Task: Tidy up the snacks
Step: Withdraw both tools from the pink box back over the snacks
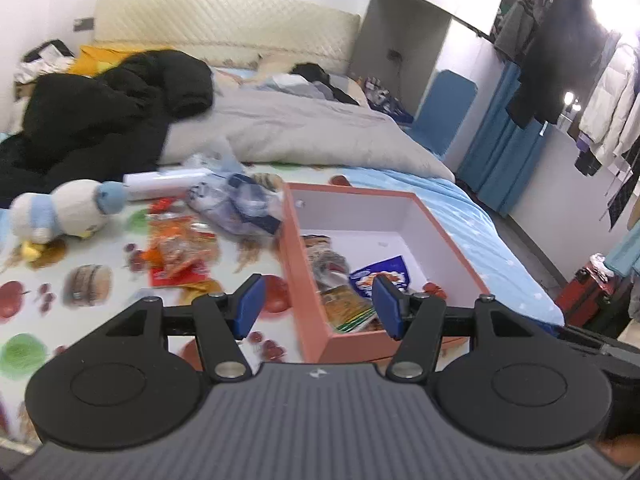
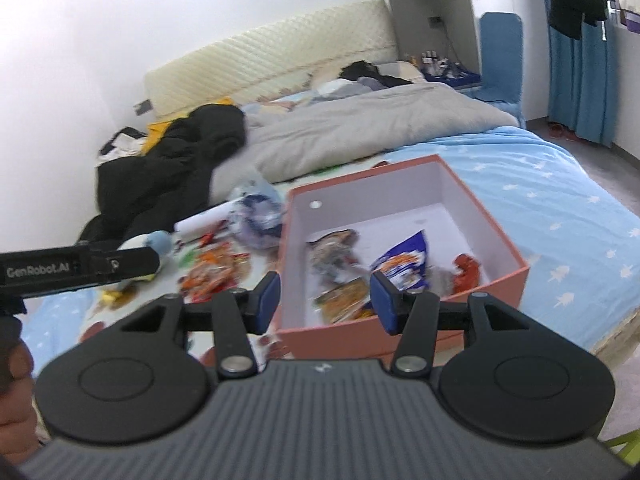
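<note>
A salmon-pink box (image 1: 298, 264) (image 2: 516, 276) with white inside stands on the bed and holds several snack packets, among them a blue one (image 1: 384, 272) (image 2: 404, 260) and a red one (image 2: 466, 272). Left of the box lie loose orange-red snack packets (image 1: 180, 252) (image 2: 212, 272) and a clear bag with blue print (image 1: 240, 204) (image 2: 256, 216). My left gripper (image 1: 318, 306) is open and empty above the box's near left wall. My right gripper (image 2: 325, 303) is open and empty over the box's near edge. The left gripper's body (image 2: 76, 268) shows in the right wrist view.
A plush duck (image 1: 64, 212) and a white roll (image 1: 164, 184) lie on the fruit-print mat (image 1: 60, 312). A black coat (image 1: 100, 112) and a grey duvet (image 1: 300, 132) cover the bed behind. A red suitcase (image 1: 588, 292) and hanging clothes (image 1: 560, 52) stand right of the bed.
</note>
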Demonstrator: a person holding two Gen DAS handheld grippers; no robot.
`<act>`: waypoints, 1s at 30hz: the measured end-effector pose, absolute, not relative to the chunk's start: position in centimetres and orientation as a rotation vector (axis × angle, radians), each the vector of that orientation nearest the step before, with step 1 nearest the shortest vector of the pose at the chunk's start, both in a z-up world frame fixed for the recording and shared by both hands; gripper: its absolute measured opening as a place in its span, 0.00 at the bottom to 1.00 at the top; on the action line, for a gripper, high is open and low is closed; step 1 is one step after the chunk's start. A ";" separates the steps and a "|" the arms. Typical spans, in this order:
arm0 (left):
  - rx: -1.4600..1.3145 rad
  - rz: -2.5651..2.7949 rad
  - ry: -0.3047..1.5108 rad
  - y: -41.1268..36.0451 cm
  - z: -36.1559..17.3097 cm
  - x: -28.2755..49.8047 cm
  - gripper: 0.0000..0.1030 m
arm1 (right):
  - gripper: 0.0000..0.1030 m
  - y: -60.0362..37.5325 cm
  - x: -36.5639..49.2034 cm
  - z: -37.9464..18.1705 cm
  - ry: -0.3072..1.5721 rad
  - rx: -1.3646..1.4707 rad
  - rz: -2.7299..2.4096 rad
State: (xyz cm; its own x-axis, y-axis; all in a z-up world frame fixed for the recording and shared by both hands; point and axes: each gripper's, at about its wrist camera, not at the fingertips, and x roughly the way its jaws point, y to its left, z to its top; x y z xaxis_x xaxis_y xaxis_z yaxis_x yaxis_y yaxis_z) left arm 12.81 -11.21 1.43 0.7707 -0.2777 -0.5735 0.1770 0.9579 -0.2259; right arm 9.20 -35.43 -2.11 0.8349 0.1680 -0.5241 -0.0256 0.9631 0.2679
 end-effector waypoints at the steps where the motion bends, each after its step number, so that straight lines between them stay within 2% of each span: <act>1: -0.169 -0.239 0.641 -10.5 1.5 11.9 0.63 | 0.51 -34.8 8.6 -2.1 0.575 0.258 0.117; 14: -0.222 -0.136 0.642 -5.5 -0.3 4.3 0.63 | 0.51 -29.3 3.3 -3.6 0.582 0.220 0.280; 30: -0.252 -0.032 0.647 -1.4 -3.6 2.4 0.63 | 0.51 -26.1 1.9 -6.0 0.556 0.208 0.360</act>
State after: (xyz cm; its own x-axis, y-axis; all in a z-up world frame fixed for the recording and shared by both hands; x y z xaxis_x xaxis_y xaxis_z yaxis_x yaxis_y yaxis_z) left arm 2.43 -1.39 -3.56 0.7984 -0.1075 -0.5924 -0.0489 0.9691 -0.2417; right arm 1.89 -26.15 -6.05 0.7896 0.3869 -0.4762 -0.2761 0.9172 0.2873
